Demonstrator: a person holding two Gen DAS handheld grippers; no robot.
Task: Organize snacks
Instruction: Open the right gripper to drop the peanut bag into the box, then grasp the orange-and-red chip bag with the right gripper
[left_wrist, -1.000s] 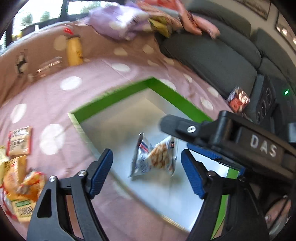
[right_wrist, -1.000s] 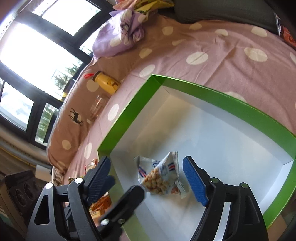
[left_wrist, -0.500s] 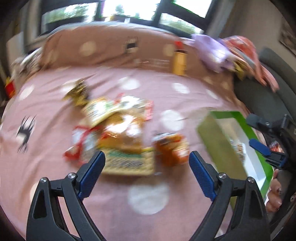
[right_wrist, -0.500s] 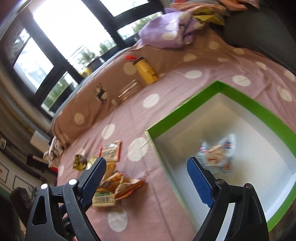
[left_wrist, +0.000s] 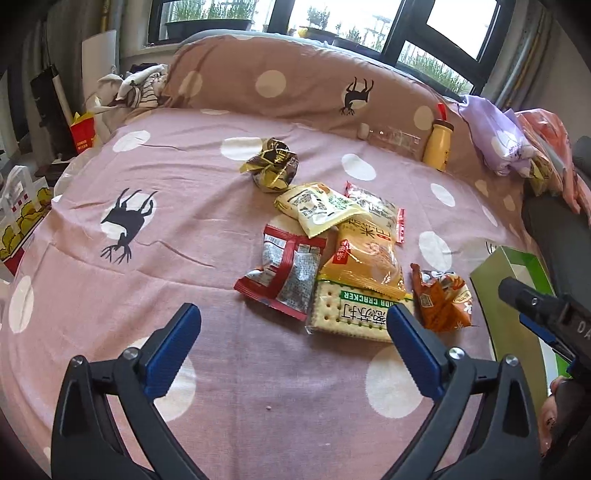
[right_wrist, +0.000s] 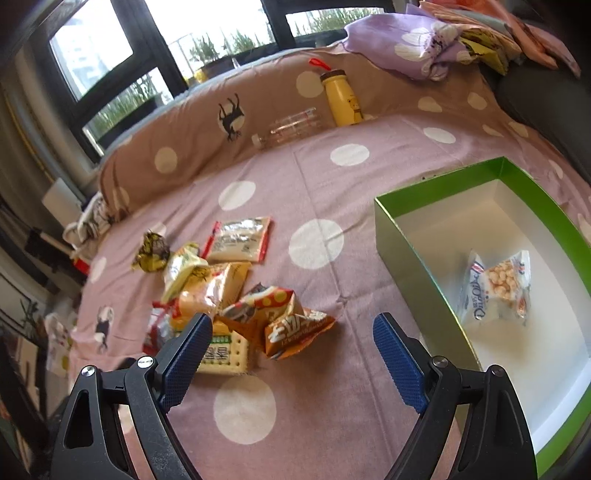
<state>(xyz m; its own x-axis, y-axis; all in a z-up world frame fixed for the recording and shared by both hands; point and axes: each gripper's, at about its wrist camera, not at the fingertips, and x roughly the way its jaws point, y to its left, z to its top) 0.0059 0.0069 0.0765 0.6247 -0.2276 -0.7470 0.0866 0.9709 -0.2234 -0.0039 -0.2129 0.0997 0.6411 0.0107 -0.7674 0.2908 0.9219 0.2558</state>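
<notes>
A pile of snack packets lies on the pink polka-dot bedspread: a soda cracker pack (left_wrist: 354, 314), a red packet (left_wrist: 288, 273), an orange packet (left_wrist: 441, 299) (right_wrist: 280, 321), a yellow packet (left_wrist: 321, 208) and a dark gold packet (left_wrist: 271, 170). The green box (right_wrist: 410, 266) with white inside holds one peanut packet (right_wrist: 496, 288); its edge shows in the left wrist view (left_wrist: 517, 295). My left gripper (left_wrist: 291, 347) is open and empty, just short of the pile. My right gripper (right_wrist: 291, 354) is open and empty, above the bedspread between pile and box.
A yellow bottle (right_wrist: 341, 98) and a clear plastic bottle (right_wrist: 291, 125) lie by the brown bolster (left_wrist: 295, 85). A purple cloth bundle (right_wrist: 402, 48) sits at the back right. A dark sofa (right_wrist: 554, 99) borders the right side.
Both grippers have pulled back from over the box and swung left toward the snack pile. The peanut packet stays in the box.
</notes>
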